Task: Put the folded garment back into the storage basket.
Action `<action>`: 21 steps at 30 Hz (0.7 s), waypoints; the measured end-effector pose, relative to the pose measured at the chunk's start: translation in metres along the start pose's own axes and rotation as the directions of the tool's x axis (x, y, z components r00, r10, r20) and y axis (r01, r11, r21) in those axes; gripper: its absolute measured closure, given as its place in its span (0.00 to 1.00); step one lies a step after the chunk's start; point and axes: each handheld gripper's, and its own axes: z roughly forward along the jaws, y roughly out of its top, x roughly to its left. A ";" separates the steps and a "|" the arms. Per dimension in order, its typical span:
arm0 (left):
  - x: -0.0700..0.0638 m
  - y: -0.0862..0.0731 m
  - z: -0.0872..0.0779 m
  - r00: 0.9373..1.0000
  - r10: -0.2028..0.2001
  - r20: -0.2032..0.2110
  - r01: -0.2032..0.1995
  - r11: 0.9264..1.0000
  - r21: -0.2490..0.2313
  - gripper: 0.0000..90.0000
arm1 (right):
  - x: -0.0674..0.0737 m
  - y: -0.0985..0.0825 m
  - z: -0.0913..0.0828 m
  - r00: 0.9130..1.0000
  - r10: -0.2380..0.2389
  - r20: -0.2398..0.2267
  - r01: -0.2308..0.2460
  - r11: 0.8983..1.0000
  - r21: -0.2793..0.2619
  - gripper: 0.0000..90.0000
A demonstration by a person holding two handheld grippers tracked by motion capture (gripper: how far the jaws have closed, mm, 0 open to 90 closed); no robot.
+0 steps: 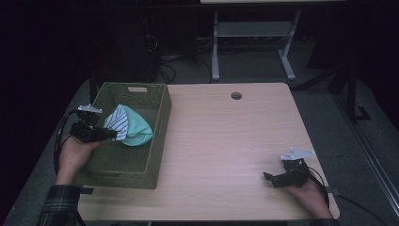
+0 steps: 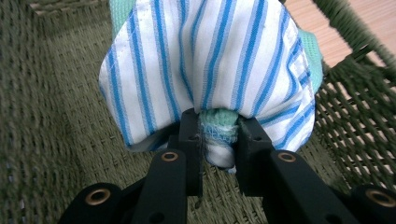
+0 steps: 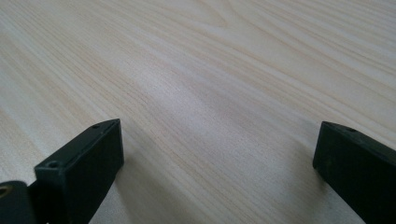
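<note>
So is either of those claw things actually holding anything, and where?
The left gripper pinches a bunched fold of the striped and green cloth, over the green basket. The right gripper is open above the table, holding nothing.

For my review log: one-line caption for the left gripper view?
Left gripper pinches a striped cloth above the green woven basket.

3 cams: one fixed overhead, one riding each gripper.

High view sits above the near edge of the table (image 1: pixel 226 141), facing forward and down, far enough to take in the whole top plus the basket (image 1: pixel 157 141) at its left end. Left gripper view looks along its own jaws from inside the basket (image 2: pixel 46 116), very close on the striped cloth (image 2: pixel 210 60); it shares basket and cloth (image 1: pixel 116 121) with the high view. Right gripper view skims low over the table (image 3: pixel 210 70), close up, well apart from the basket.
</note>
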 end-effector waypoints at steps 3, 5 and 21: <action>0.000 0.000 0.006 1.000 0.014 0.000 -0.014 1.000 0.023 0.83 | 0.000 0.000 0.000 1.000 0.000 0.000 0.000 1.000 0.000 0.02; -0.001 0.000 0.012 1.000 0.014 -0.004 -0.014 0.999 0.035 0.83 | 0.000 0.000 0.000 1.000 0.000 0.000 0.000 1.000 0.000 0.02; 0.006 -0.009 0.052 0.999 0.031 -0.012 -0.029 0.984 0.175 0.82 | 0.000 0.000 0.000 1.000 -0.001 0.000 0.001 1.000 0.000 0.02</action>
